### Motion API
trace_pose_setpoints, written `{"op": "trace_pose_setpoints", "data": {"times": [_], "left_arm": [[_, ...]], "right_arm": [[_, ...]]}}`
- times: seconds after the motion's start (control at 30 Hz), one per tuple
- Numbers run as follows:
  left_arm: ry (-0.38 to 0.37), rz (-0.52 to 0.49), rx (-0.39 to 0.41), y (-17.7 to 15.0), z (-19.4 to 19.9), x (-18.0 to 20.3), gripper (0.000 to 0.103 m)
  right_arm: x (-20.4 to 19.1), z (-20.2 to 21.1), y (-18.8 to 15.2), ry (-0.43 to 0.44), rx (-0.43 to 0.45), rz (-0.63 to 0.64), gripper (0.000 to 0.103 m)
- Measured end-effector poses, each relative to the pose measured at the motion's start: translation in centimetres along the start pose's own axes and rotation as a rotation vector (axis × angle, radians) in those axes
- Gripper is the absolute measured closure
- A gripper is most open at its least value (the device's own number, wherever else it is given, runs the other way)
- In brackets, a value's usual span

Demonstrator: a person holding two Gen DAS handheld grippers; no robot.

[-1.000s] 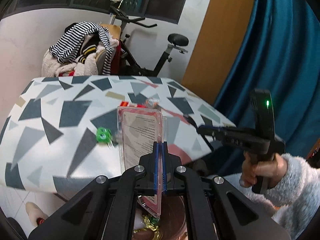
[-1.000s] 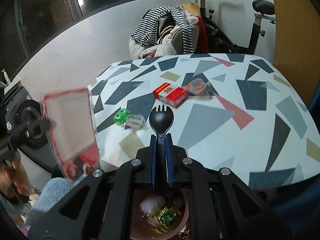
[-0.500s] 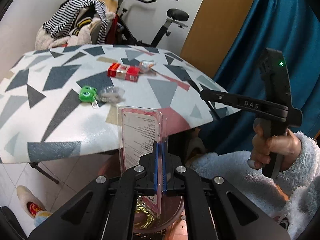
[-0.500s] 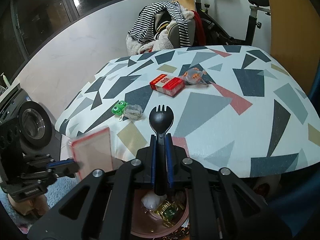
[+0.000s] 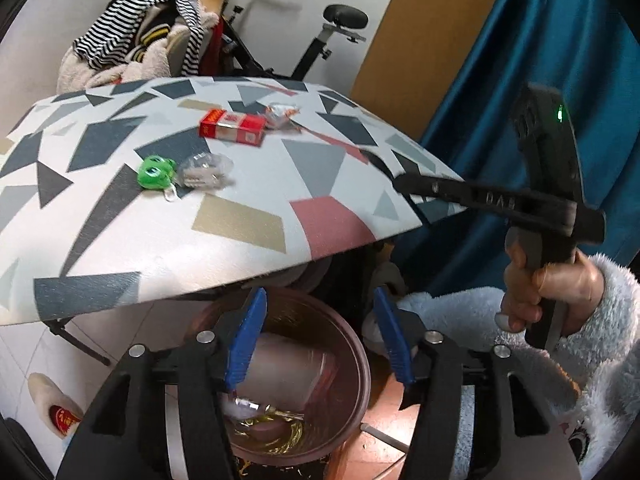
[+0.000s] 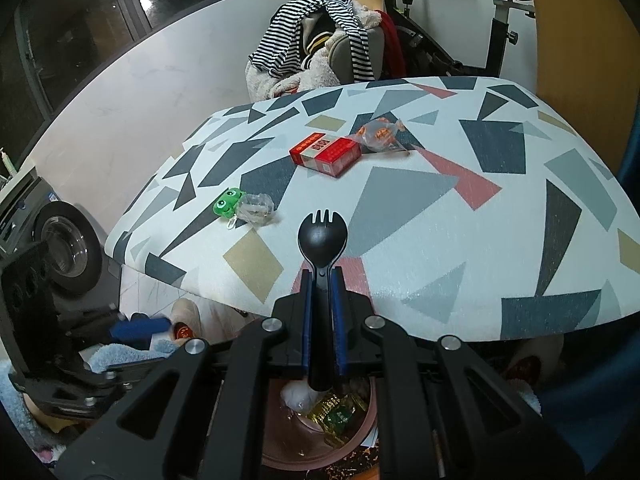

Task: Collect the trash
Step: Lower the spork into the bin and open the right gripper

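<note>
My left gripper [image 5: 320, 336] hangs over the pink bin [image 5: 362, 364] below the table edge, its jaws opening and nothing between the blue pads. The clear blister pack [image 5: 294, 360] lies loose inside the bin on gold wrappers. My right gripper [image 6: 322, 280] is shut on the handle of a black spork [image 6: 322, 236], above the same bin [image 6: 366, 428]. On the patterned table [image 6: 440, 220] lie a red box [image 6: 326, 152], a green frog toy [image 6: 227, 205], a clear wrapper [image 6: 258, 208] and an orange-printed wrapper [image 6: 378, 134].
A chair piled with striped clothes [image 6: 320, 28] and an exercise bike [image 6: 500, 20] stand behind the table. A blue curtain [image 5: 540, 60] hangs to the right, and a washing machine [image 6: 60, 240] stands at the left. Slippers [image 5: 52, 404] lie on the floor.
The left gripper sank below the table edge towards the bin and opened, and the blister pack dropped out of it into the bin. The right gripper still holds the spork.
</note>
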State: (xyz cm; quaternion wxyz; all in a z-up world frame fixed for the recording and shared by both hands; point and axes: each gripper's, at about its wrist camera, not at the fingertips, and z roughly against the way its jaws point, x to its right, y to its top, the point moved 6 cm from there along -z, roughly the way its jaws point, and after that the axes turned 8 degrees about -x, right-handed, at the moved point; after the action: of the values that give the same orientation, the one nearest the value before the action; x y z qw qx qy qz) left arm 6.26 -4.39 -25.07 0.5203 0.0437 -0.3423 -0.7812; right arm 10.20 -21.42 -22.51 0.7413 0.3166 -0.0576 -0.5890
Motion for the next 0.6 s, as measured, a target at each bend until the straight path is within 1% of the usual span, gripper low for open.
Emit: {"op": "trace_pose_setpoints", "data": {"times": [0.07, 0.1, 0.13, 0.27, 0.3, 0.43, 0.53, 0.6], "left_arm": [[0.03, 0.011, 0.027, 0.3, 0.9, -0.5, 0.038], [0.045, 0.019, 0.045, 0.5, 1.4, -0.8, 0.036], [0.059, 0.024, 0.057, 0.6, 1.8, -1.0, 0.031], [0.155, 0.037, 0.126, 1.2, 4.1, -2.2, 0.018], [0.181, 0.043, 0.141, 1.3, 4.6, -2.6, 0.017], [0.244, 0.066, 0.18, 1.5, 6.1, -3.7, 0.01], [0.297, 0.09, 0.194, 1.5, 6.9, -4.8, 0.008], [0.315, 0.104, 0.198, 1.2, 7.4, -5.4, 0.008]], "right_arm": [[0.1, -0.2, -0.2, 0.002, -0.006, -0.004, 0.09], [0.1, -0.3, -0.5, 0.004, -0.009, -0.007, 0.09], [0.1, -0.3, -0.6, 0.007, -0.01, -0.009, 0.09], [-0.2, -0.8, -1.5, 0.024, -0.025, -0.015, 0.09], [-0.4, -1.1, -2.0, 0.028, -0.037, -0.015, 0.09], [-1.1, -2.2, -3.3, 0.041, -0.08, -0.01, 0.09], [-1.8, -3.1, -4.3, 0.053, -0.114, 0.008, 0.09], [-2.7, -4.0, -5.0, 0.064, -0.145, 0.029, 0.09]]}}
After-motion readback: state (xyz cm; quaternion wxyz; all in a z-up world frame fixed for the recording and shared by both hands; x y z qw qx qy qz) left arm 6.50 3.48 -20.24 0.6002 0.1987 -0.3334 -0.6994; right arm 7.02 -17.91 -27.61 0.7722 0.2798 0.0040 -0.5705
